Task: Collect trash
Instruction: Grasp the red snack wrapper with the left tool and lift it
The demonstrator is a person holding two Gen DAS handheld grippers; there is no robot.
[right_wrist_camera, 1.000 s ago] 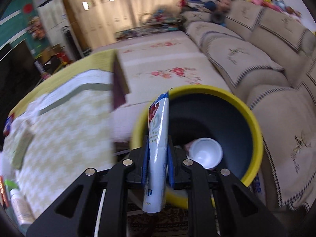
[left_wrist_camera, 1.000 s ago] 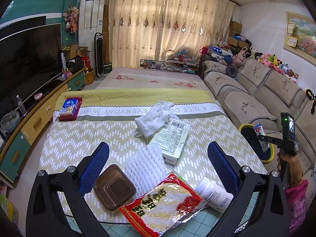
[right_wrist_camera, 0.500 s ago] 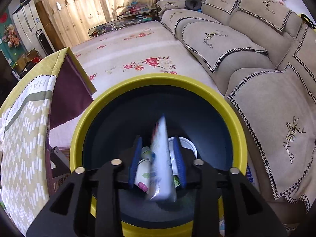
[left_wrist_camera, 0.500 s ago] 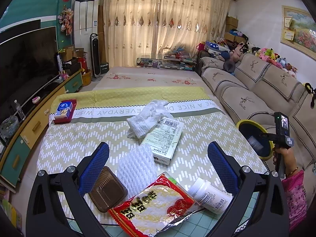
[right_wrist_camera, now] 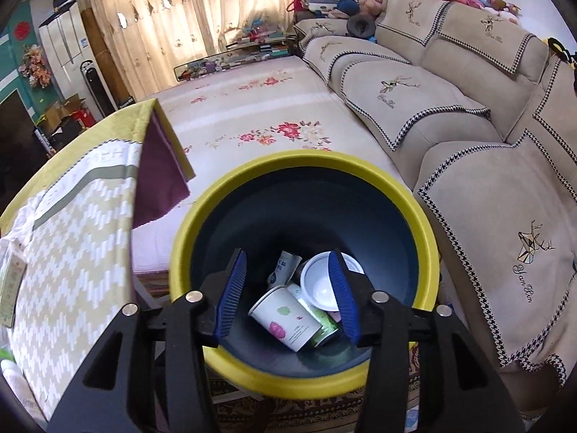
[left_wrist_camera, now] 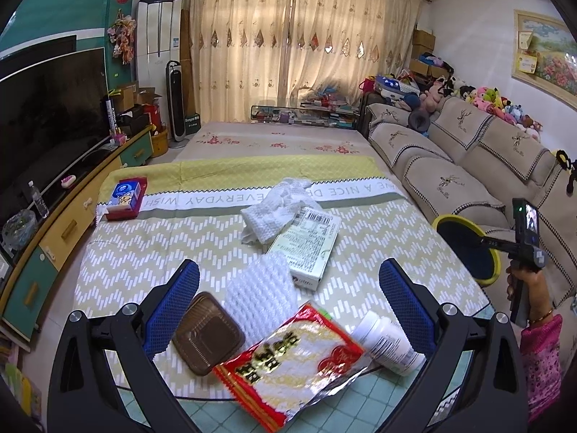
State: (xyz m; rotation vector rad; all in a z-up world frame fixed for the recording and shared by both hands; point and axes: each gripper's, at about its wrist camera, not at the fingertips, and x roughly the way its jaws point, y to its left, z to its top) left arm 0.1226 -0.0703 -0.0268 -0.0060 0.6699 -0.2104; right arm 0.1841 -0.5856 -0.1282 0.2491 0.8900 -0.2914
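Observation:
My right gripper [right_wrist_camera: 288, 288] is open and empty over the yellow-rimmed dark bin [right_wrist_camera: 303, 173]. In the bin lie a blue-white tube [right_wrist_camera: 285, 265], a paper cup [right_wrist_camera: 285, 321], a white lid [right_wrist_camera: 321, 285] and a green can [right_wrist_camera: 321, 324]. My left gripper [left_wrist_camera: 288, 299] is open above the table's near edge. Below it lie a red snack bag [left_wrist_camera: 292, 364], a brown plastic tray [left_wrist_camera: 209, 339], white foam netting [left_wrist_camera: 259, 292], a white bottle [left_wrist_camera: 389, 346], a flat box [left_wrist_camera: 306, 249] and a crumpled white cloth [left_wrist_camera: 277, 205]. The bin [left_wrist_camera: 468, 249] stands right of the table.
A red tissue box [left_wrist_camera: 124, 198] sits at the table's far left corner. A beige sofa [left_wrist_camera: 468, 166] runs along the right, close to the bin. A TV and low cabinet [left_wrist_camera: 54, 213] line the left wall. The person's hand holds the right gripper's handle [left_wrist_camera: 523, 249].
My right gripper moved over the bin, opened and let go of the blue-white tube, which now lies in the bin. My left gripper rose slightly and stayed open.

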